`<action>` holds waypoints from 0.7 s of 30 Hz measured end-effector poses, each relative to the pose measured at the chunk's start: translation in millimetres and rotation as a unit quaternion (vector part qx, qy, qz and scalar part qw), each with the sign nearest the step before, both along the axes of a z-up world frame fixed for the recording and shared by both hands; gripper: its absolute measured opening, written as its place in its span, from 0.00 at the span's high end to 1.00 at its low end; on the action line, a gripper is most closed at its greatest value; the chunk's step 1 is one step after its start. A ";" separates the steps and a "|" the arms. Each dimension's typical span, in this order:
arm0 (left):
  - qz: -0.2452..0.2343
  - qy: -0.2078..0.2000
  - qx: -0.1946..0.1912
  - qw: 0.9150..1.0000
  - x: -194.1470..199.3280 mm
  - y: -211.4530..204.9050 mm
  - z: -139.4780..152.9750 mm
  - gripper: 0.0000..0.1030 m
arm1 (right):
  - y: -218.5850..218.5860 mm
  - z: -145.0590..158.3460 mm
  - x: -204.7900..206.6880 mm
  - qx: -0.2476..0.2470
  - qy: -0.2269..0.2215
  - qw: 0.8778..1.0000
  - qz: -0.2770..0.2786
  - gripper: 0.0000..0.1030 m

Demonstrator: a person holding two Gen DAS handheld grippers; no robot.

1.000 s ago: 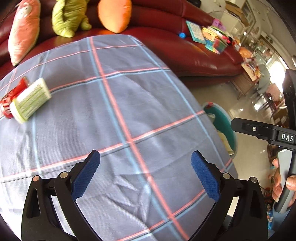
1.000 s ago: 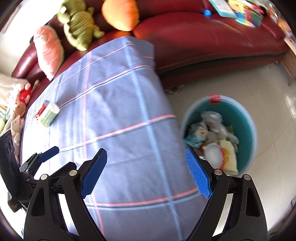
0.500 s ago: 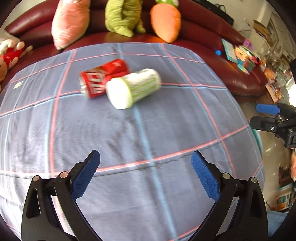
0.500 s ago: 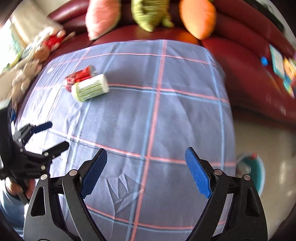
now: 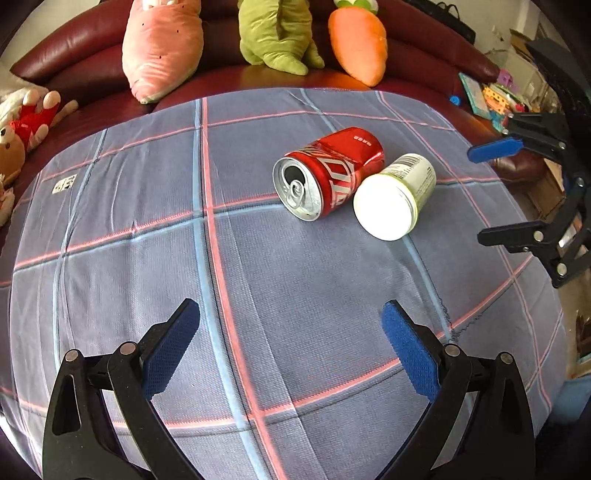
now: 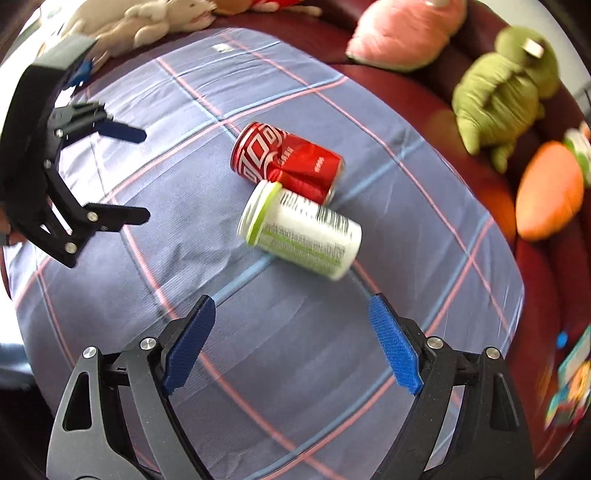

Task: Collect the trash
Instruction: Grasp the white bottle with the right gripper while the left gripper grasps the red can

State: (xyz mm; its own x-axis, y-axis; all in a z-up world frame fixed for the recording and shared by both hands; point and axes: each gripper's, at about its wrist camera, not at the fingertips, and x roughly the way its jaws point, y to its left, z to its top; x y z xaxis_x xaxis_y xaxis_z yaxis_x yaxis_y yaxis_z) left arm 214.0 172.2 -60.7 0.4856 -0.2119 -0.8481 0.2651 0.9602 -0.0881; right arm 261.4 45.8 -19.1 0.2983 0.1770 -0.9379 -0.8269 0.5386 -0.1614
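Observation:
A dented red soda can (image 5: 328, 171) lies on its side on the checked cloth, touching a white and green container (image 5: 395, 197) that lies beside it. Both also show in the right wrist view: the can (image 6: 288, 160) and the container (image 6: 301, 230). My left gripper (image 5: 291, 347) is open and empty, short of the can. My right gripper (image 6: 291, 339) is open and empty, just short of the container. Each gripper shows in the other's view, the right one (image 5: 509, 192) at the right edge, the left one (image 6: 125, 173) at the left.
The blue checked cloth (image 5: 258, 295) covers the table. A dark red sofa (image 5: 74, 55) behind holds a pink cushion (image 5: 162, 44), a green plush (image 5: 273, 33) and a carrot plush (image 5: 358, 40). Books and toys (image 5: 491, 96) lie at the far right.
Both grippers have swung away from the teal bin side toward the can and container, which now lie closer and nearer the middle of both views. Both stay open.

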 end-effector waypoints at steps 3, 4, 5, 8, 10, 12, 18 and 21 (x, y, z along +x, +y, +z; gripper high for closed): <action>-0.013 -0.005 -0.004 1.000 8.9 5.4 1.3 0.04 | 13.8 -4.9 14.5 -0.009 0.005 0.999 0.045 0.28; -0.016 -0.005 -0.005 1.000 12.5 7.3 1.6 0.04 | 16.8 -6.2 16.6 -0.014 0.005 0.998 0.059 0.28; -0.019 -0.004 -0.007 1.000 16.4 9.4 1.9 0.04 | 21.5 -8.3 19.9 -0.020 0.008 0.997 0.079 0.28; -0.027 -0.001 -0.012 1.000 28.2 13.0 2.7 0.04 | 30.8 -16.9 25.7 -0.036 0.018 0.992 0.120 0.29; -0.032 0.000 -0.013 0.999 35.2 13.4 2.9 0.04 | 34.6 -24.2 30.0 -0.044 0.030 0.989 0.140 0.29; -0.035 0.002 -0.014 0.999 40.1 13.5 2.5 0.04 | 37.8 -27.0 32.6 -0.046 0.025 0.986 0.157 0.29; -0.029 0.007 -0.010 1.000 49.4 13.9 -1.5 0.04 | 32.7 -32.4 33.8 -0.039 0.079 0.982 0.165 0.49; -0.033 0.009 -0.005 0.999 48.4 11.1 -3.9 0.04 | 29.1 -37.5 20.2 -0.041 0.094 0.979 0.177 0.53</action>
